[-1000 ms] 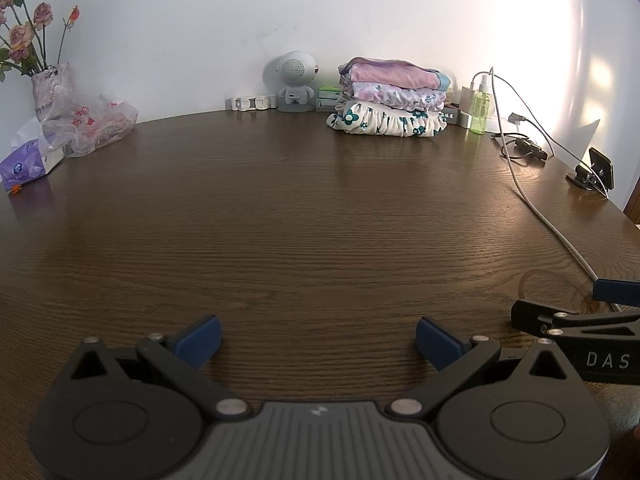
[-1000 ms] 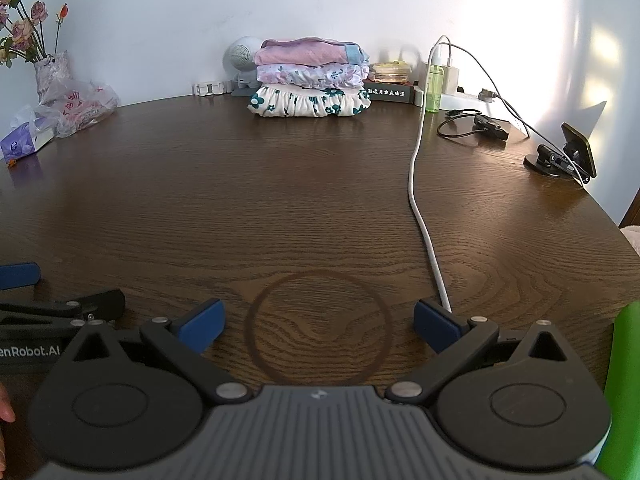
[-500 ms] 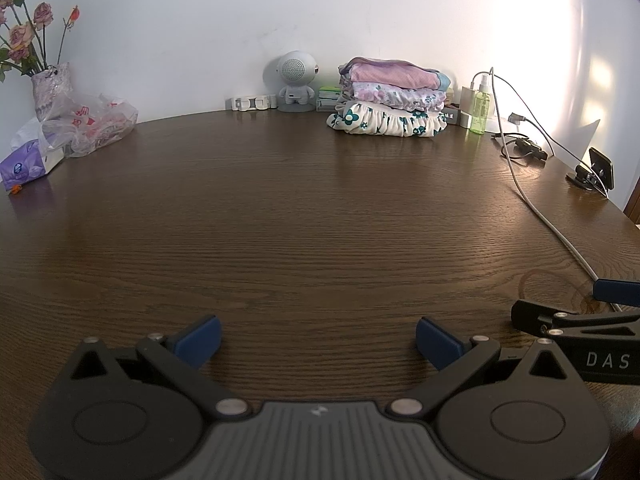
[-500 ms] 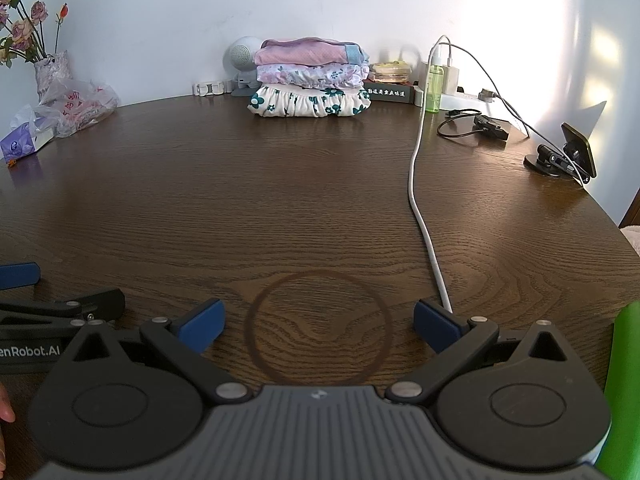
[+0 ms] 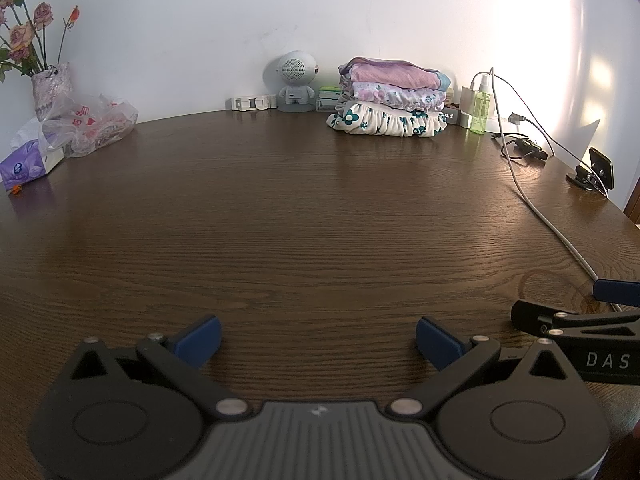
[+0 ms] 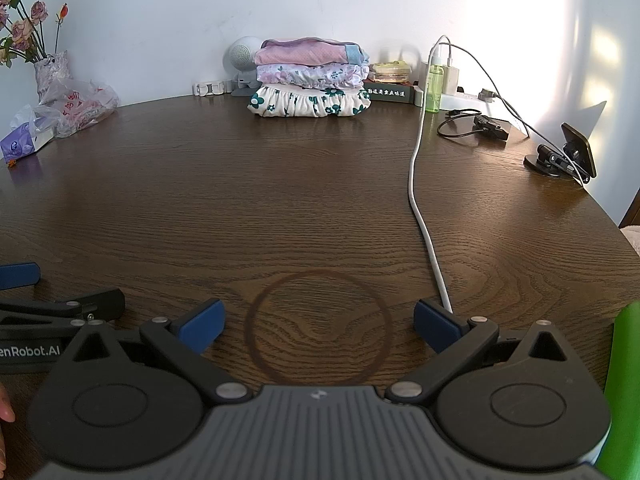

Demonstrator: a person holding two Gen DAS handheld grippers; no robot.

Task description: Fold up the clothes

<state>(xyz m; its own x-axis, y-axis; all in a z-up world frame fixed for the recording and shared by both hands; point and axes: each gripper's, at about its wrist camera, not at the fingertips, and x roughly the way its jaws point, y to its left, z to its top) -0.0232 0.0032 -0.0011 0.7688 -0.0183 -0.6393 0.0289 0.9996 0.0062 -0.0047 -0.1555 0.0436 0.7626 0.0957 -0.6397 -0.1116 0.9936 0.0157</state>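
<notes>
Left gripper (image 5: 318, 338): low over the near edge of the table (image 5: 304, 216); jaws spread wide with bare wood between the blue fingertips (image 5: 200, 335); nothing held.
Right gripper (image 6: 319, 326): low over the near edge, just beside the left one; jaws spread wide over a dark ring mark (image 6: 318, 326) in the wood; nothing held.
Clothes (image 5: 390, 102): a folded stack of three at the far edge of the table, against the wall (image 5: 200, 20), well apart from both grippers. Long axis runs left to right along the far edge; the gathered folds face the grippers.
Stack order: a white piece with green flowers at the bottom, a pale floral piece in the middle, a pink piece on top.
Speaker (image 5: 296, 80): a small grey robot-shaped figure, upright, just left of the stack at the far edge.
Spray bottle (image 5: 481, 108): green, upright, right of the stack.
White cable (image 6: 420, 200): runs from the far edge toward the near edge, ending beside the right gripper's right fingertip.
Phone stand (image 6: 568, 154): near the right edge.
Vase of roses (image 5: 48, 80): far left corner, with a plastic bag (image 5: 90, 124) and a tissue pack (image 5: 28, 162) beside it.
Person: a fingertip (image 6: 6, 412) shows at the left margin of the right wrist view.
</notes>
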